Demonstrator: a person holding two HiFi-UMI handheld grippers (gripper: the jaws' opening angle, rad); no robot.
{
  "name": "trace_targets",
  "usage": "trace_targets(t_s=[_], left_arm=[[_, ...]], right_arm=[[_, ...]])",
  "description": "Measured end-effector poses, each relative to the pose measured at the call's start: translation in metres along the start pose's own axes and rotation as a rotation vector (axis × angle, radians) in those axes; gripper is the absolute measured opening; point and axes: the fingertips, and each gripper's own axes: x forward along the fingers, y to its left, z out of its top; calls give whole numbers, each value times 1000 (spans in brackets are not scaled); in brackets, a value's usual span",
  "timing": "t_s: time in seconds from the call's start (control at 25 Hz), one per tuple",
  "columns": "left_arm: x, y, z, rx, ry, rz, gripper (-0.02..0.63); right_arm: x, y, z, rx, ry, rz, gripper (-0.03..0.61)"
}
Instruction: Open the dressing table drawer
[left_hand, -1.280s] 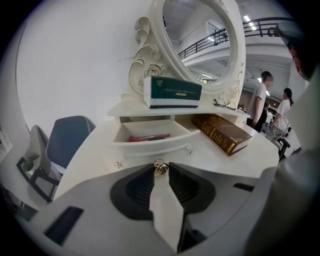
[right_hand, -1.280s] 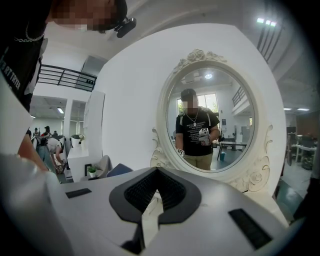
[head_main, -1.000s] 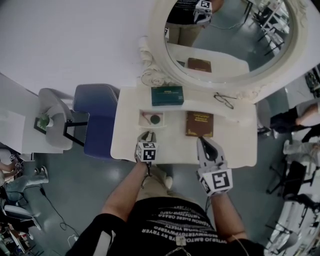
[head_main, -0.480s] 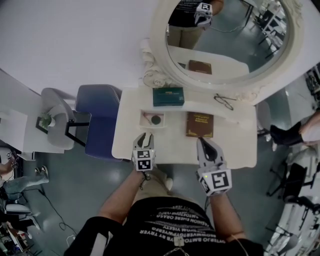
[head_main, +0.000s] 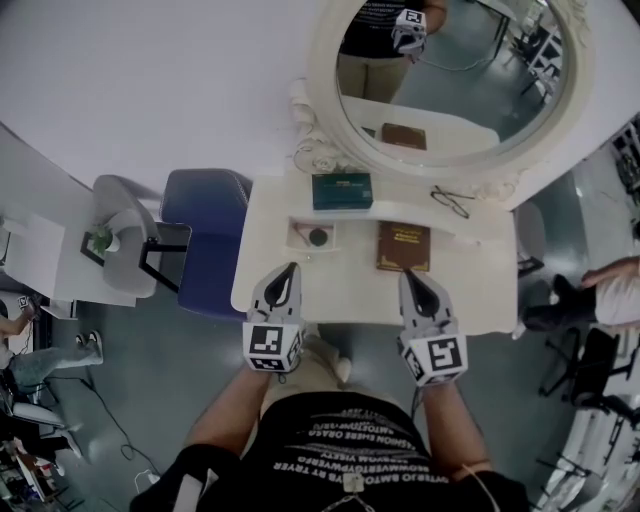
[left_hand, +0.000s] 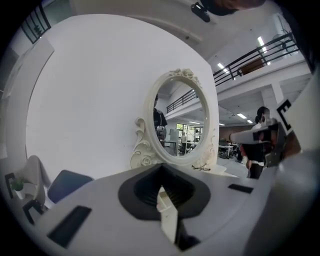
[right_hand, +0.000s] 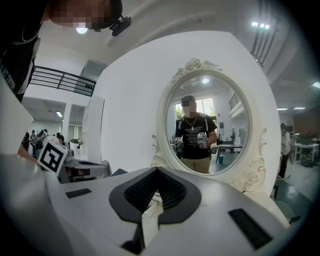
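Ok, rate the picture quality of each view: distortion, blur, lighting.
Head view: wide-angle bending curves the mirror and the edges of the dressing table; flat, dim light, no hard shadows. Left gripper view: fisheye with black corners; the left gripper is soft up close, the mirror sharper. Right gripper view: same fisheye, right gripper soft, bright ceiling lights at top.

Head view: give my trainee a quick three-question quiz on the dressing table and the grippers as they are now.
1. True or false: the brown book lies right of the green box and nearer the person.
2. What lies on the dressing table by the right base of the mirror? A glasses, B cup, C phone.
3. Fill in: the left gripper and right gripper both have their jaws ____.
Key: 1 true. 2 A, the glasses. 3 shut; the left gripper's jaws have just been closing, with nothing between them.
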Motion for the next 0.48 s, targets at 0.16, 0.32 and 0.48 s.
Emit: trace_targets(t_s=[0.16,0.32,0.48], left_arm=[[-21,-3,41,2,-47,0,3],[-36,-1,64,37,-83,9,3],[-43,-4,70,51,-85,7,3]], right_arm=[[-8,2,6,-10,-6,-15,-11],[-15,5,9,-10,-22,-22,-11],[-21,5,11,-13,-29,-24,-11]])
